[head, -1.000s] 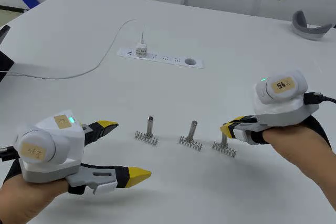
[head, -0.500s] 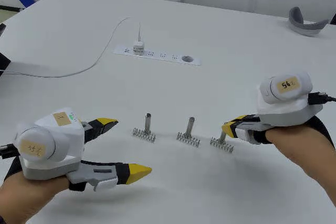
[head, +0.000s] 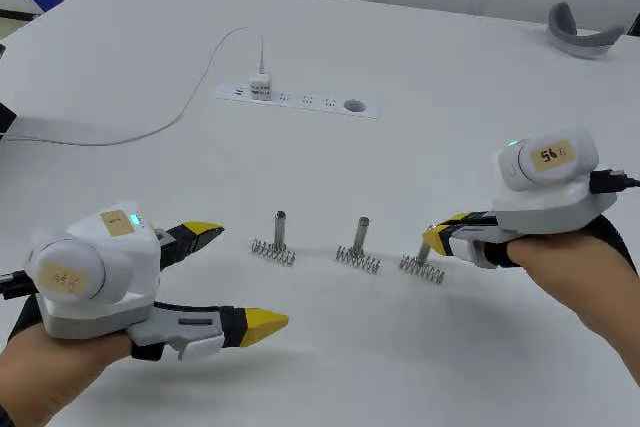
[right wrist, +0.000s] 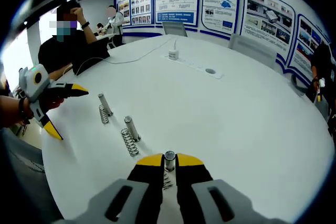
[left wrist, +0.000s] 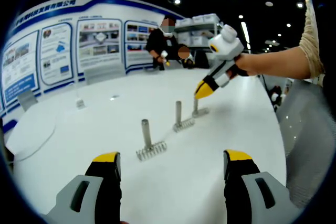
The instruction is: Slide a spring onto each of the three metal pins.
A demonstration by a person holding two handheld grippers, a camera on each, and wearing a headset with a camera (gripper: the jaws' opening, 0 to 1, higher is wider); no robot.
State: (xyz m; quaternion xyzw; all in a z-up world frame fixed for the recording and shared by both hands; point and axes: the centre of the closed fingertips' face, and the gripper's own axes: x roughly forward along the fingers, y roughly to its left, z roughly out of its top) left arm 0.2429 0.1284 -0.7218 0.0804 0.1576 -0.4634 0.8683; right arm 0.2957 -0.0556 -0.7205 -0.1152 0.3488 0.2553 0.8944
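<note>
Three upright metal pins stand in a row on the white table [head: 400,147]: left pin [head: 280,227], middle pin [head: 361,233], right pin [head: 425,251]. A spring lies flat at each pin's foot: left spring [head: 272,251], middle spring [head: 357,261], right spring [head: 422,269]. My right gripper [right wrist: 169,160] has its yellow tips closed around the top of the right pin [right wrist: 169,156], with the right spring [right wrist: 167,180] under the jaws. My left gripper [head: 235,277] is open and holds nothing, to the left of the row and short of the left pin [left wrist: 146,134].
A white power strip [head: 298,101] with a plugged charger and a cable [head: 190,107] lies further back on the table. A grey curved object [head: 580,37] rests at the far right. People sit beyond the table's far edge in the right gripper view.
The head camera has tilted a little, shifting the whole scene. Both grippers keep their places; the right one stays at the right pin.
</note>
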